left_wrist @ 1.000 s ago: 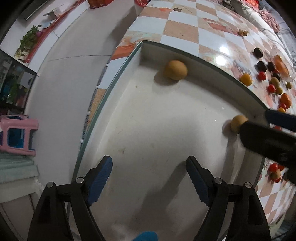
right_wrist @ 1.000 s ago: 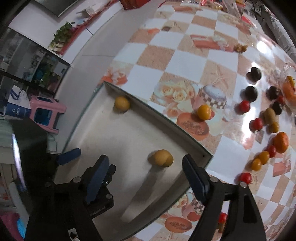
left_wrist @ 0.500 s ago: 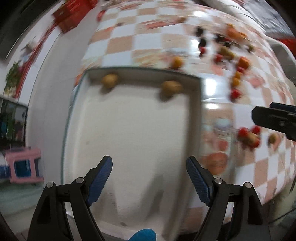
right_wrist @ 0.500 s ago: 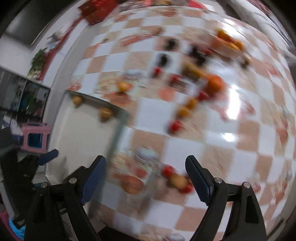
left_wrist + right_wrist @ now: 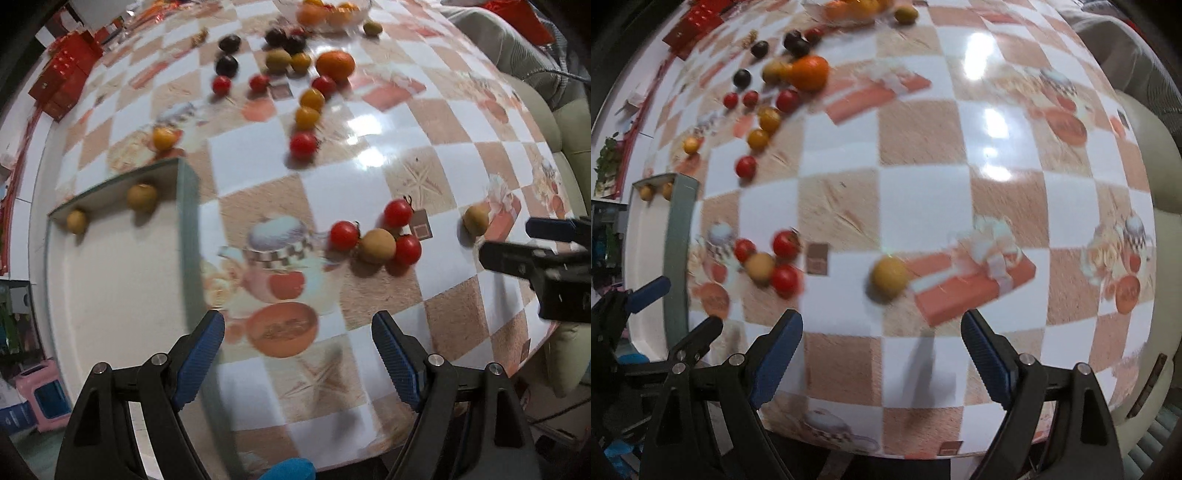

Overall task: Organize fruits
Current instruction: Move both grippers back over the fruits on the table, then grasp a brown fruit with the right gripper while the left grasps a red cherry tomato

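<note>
A white tray [image 5: 110, 288] with a grey rim holds two tan round fruits [image 5: 142, 197] at its far wall; the tray also shows in the right wrist view [image 5: 677, 229]. A tan fruit [image 5: 376, 245] lies among three red tomatoes on the checked table. A lone tan fruit [image 5: 888, 277] lies just ahead of my right gripper [image 5: 882, 354], which is open and empty. My left gripper [image 5: 299, 354] is open and empty over the table beside the tray. More fruits lie at the far side: an orange [image 5: 334, 64], yellow, red and dark ones.
A glass bowl [image 5: 328, 14] of oranges stands at the far edge. A red box [image 5: 64, 79] sits far left. A beige sofa [image 5: 1160, 177] borders the table's right side. A pink stool [image 5: 44, 391] is on the floor.
Both grippers have swung right, away from the tray and over the checked table. The right gripper left a tan fruit in the tray and now faces the lone tan fruit.
</note>
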Demonstrator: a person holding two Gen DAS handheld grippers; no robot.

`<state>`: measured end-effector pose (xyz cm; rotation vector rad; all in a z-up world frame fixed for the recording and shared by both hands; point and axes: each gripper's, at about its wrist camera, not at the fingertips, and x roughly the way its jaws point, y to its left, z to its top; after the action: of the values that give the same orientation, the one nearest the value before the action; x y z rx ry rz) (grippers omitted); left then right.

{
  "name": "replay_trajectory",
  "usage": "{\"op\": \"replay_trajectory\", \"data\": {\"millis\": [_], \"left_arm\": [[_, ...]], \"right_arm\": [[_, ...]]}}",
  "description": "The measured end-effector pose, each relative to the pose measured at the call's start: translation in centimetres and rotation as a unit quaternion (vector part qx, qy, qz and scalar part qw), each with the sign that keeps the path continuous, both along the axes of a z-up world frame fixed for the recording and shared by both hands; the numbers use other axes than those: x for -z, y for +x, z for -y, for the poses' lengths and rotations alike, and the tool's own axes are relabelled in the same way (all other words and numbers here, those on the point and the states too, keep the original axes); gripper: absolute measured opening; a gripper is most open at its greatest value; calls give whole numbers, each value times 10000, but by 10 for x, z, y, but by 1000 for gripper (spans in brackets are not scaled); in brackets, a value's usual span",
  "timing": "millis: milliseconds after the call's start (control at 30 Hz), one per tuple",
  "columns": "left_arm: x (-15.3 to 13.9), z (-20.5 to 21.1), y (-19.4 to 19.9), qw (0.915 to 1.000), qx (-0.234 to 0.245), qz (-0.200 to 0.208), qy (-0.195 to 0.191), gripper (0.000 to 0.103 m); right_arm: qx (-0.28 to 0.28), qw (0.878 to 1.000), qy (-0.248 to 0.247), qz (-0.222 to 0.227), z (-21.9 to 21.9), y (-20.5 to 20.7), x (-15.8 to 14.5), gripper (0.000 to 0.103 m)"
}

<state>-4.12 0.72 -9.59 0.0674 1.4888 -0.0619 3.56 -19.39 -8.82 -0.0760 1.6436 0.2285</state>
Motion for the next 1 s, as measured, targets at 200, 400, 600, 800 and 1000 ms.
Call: {"op": "replay_trajectory", "data": {"millis": [200, 400, 600, 800, 1000], "left_arm": [[20, 6, 9, 9998, -82, -111, 174, 83], [32, 8, 26, 9994, -290, -40, 181, 83], [39, 21, 49, 9994, -330, 74, 112, 83], [47, 29, 78, 9991, -350, 125, 182, 102], [50, 24, 84, 9984, -557, 122, -66, 103]], "right_arm": [[-97, 9999, -90, -109, 13, -8, 13, 90], [-241, 9996, -161, -27, 12, -10, 23, 90], [-424, 9989, -189, 101, 17, -11, 34, 90], [-533, 9980, -203, 262, 9, 0, 36, 89], [-583, 9973, -211, 393, 7, 4, 35, 82]]}}
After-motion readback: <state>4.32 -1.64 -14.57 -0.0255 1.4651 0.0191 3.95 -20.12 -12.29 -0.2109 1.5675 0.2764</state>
